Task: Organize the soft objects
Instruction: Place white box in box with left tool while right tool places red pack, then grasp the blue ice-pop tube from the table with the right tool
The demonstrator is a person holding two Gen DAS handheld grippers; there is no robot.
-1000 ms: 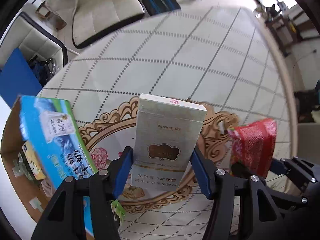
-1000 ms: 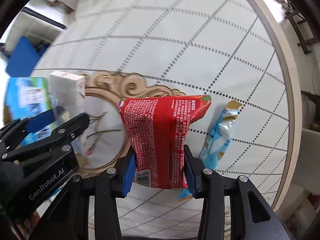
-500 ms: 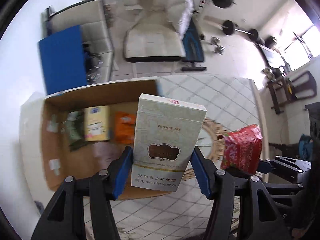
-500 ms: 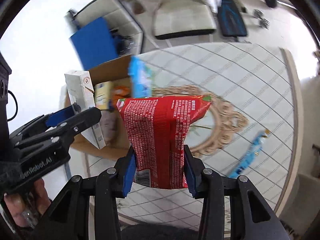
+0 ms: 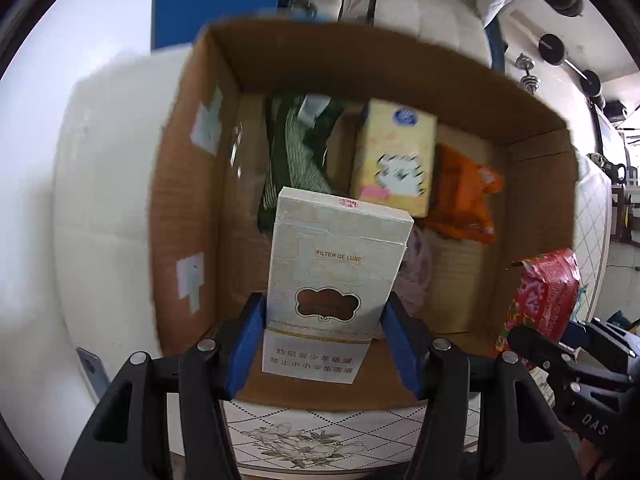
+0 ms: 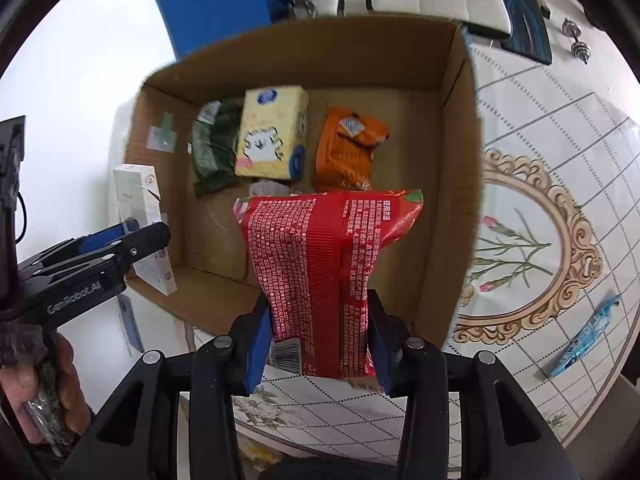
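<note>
one cardboard box (image 6: 460, 168) holds three packs; left gripper (image 5: 322, 336) clamps one carton (image 5: 336, 272), right gripper (image 6: 318, 336) clamps one red bag (image 6: 320, 264).

Bright, even daylight in both views, with no hard shadows. Washed out to plain white along the left side, on the pale surface (image 5: 100, 200) beside the cardboard box (image 5: 192, 208). Dimmer inside the box, under its walls. Motion blur in the left wrist view: smeared box rim, soft yellow tissue pack (image 5: 394, 160) and green packet (image 5: 296, 160). Sharp on the pale carton (image 5: 332, 280) near the lens. Crisper in the right wrist view, print readable on the red bag (image 6: 328, 268). Strong fisheye bending at the edges, black corners, table (image 6: 560, 140) grid lines curved.
</note>
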